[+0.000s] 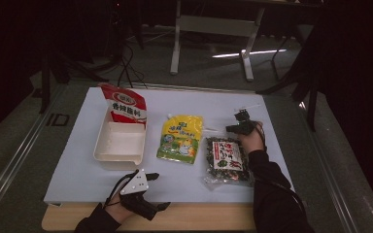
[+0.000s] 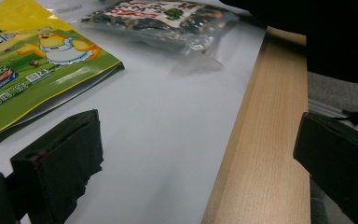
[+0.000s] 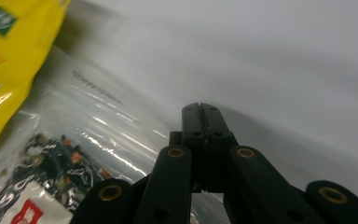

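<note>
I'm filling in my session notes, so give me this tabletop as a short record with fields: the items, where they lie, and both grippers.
surface: white sheet on a wooden table
tray: cream tray, at left
red packet: red bag leaning at the tray's far end
middle: yellow pouch, lying flat
right: clear bag of dark mix, lying flat
left gripper: open, near the table's front edge
right gripper: shut, at the clear bag's far end

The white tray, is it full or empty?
Mostly empty. The white tray shows a bare pale bottom in the high view; the red bag leans at its far end, but whether its bottom edge sits inside cannot be told.
</note>
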`<state>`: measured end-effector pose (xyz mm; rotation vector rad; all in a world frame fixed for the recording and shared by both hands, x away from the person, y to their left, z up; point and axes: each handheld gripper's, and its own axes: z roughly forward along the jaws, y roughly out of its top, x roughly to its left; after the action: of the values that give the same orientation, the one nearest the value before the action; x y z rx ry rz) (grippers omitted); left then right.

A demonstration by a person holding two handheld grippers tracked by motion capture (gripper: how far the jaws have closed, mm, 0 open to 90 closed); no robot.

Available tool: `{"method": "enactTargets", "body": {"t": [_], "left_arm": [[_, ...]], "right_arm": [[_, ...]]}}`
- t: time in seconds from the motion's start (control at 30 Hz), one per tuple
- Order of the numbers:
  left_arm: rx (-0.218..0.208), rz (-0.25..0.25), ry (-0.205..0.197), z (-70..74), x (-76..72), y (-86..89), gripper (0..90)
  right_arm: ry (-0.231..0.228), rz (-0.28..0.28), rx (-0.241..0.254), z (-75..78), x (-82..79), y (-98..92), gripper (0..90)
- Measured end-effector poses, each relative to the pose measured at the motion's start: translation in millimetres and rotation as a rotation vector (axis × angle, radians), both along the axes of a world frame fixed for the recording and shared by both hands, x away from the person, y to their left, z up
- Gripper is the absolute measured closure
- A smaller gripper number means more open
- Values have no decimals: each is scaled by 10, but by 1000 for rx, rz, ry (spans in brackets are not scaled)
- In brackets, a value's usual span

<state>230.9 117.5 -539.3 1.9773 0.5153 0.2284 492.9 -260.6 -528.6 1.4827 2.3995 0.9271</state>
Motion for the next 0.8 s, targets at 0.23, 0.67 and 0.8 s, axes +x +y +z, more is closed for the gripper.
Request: {"method": "enactTargets", "body": {"t": [0.23,0.67,0.8], "left_arm": [[8,-8,-5,5,2,-28,23],[15,-11,-10,-2,12,-51,23],[18,-14,-11,-5,14,-60,23]], "right_arm": [[6,40,7,-28,-312,-49,899],[-118,18,30,401,-623,-407,792],[-149,9,52,511,-711,-592,723]]}}
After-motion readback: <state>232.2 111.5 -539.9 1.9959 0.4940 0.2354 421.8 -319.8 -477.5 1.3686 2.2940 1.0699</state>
